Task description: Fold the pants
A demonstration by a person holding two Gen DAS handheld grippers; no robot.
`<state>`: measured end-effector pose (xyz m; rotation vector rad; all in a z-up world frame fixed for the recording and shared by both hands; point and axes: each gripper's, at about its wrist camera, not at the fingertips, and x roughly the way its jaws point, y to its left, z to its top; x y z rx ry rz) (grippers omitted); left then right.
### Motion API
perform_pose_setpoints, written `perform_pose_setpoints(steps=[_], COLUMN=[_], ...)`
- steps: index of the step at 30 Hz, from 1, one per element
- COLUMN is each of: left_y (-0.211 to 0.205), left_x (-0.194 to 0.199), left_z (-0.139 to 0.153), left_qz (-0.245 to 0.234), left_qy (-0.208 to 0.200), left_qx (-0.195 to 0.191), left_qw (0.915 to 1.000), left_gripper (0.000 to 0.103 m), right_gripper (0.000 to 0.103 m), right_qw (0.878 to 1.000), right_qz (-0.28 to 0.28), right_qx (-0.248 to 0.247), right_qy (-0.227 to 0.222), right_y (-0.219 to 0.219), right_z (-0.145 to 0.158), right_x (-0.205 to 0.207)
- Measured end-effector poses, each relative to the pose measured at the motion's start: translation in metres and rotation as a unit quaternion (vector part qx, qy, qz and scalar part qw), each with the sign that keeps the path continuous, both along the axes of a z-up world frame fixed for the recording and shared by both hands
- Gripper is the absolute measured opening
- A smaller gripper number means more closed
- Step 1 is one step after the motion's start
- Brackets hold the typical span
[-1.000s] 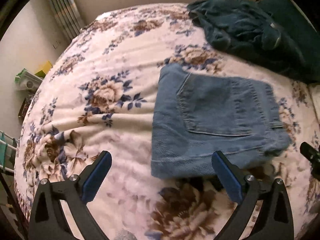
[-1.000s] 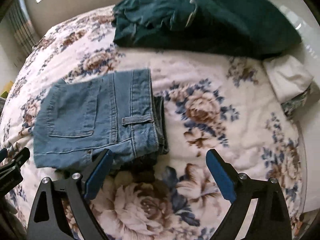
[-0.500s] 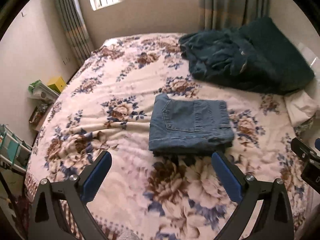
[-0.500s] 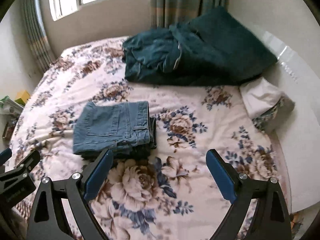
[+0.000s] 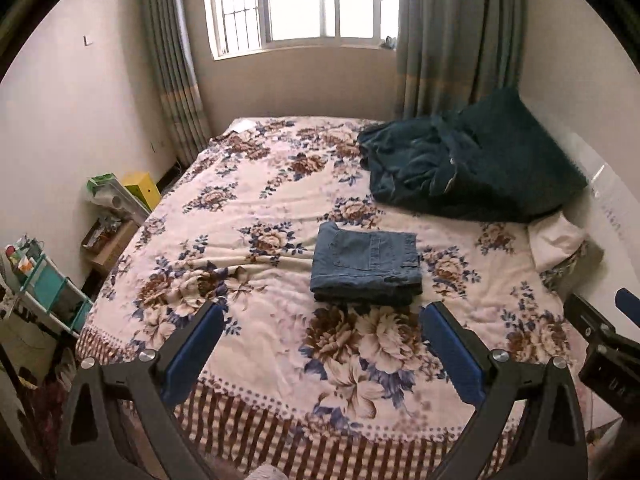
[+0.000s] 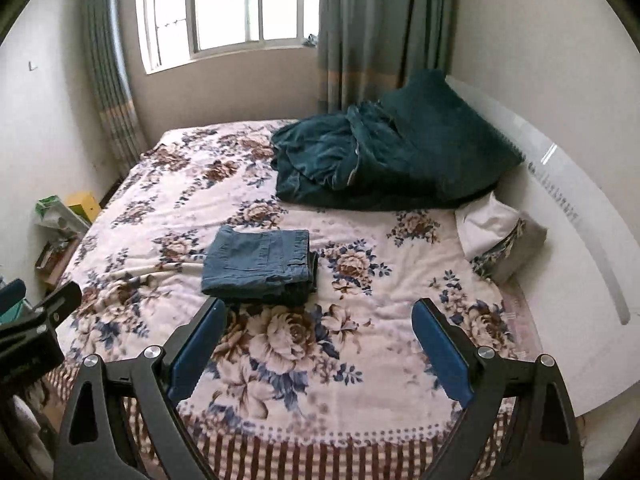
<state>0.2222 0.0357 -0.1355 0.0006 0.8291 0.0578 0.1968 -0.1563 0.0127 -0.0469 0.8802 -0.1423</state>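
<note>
The blue denim pants lie folded in a compact rectangular stack on the middle of the floral bed cover. They also show in the right wrist view. My left gripper is open and empty, held well back from the pants above the bed's near edge. My right gripper is open and empty too, at a similar distance. Each gripper's body shows at the edge of the other's view.
A dark green blanket and pillow are heaped at the bed's far right. A white pillow lies by the white headboard. Shelves and boxes stand left of the bed. A window and curtains are behind.
Both grippers have pulled far back and up from the folded pants. The pants stay still on the bed and now look small, with the whole room in view.
</note>
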Motion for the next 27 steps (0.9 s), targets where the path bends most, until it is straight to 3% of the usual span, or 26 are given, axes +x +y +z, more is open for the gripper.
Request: perform_pose_setpoints(steps=[8,15,20,21,27], left_y=[0.016,0.024,0.030,0.031,0.029], left_x=[-0.058,-0.087,-0.099,-0.100,-0.089], left_z=[0.054,0.078,0.090,0.091,0.084], left_qz=[-0.006,-0.013,-0.009,-0.007,0.001], left_qy=[-0.019,-0.041,-0.053,-0.055,-0.051], left_qx=[0.010,0.021,0.018,0.016,0.017], left_qw=[0.9997,0.9988,0.9984,0.9983,0.9986], left_gripper=[0.102,0.102,0.102,0.102,0.103], right_gripper=[0.096,0.096,0.097,0.101,0.101], right_qw=[1.000,0.999,0.998,0.998,0.999], right_qz=[0.023,0.037,0.046,0.047,0.043], right_qx=[0.007,0.013,0.012,0.016,0.011], right_qy=[-0.013,-0.033,-0.039,-0.040,-0.031], right_y=[0.032,0.056,0.063,0.064,0.064], right_z=[0.068,0.109,0.123,0.124,0.113], right_x=[-0.074,-0.108,-0.113,-0.114,-0.090])
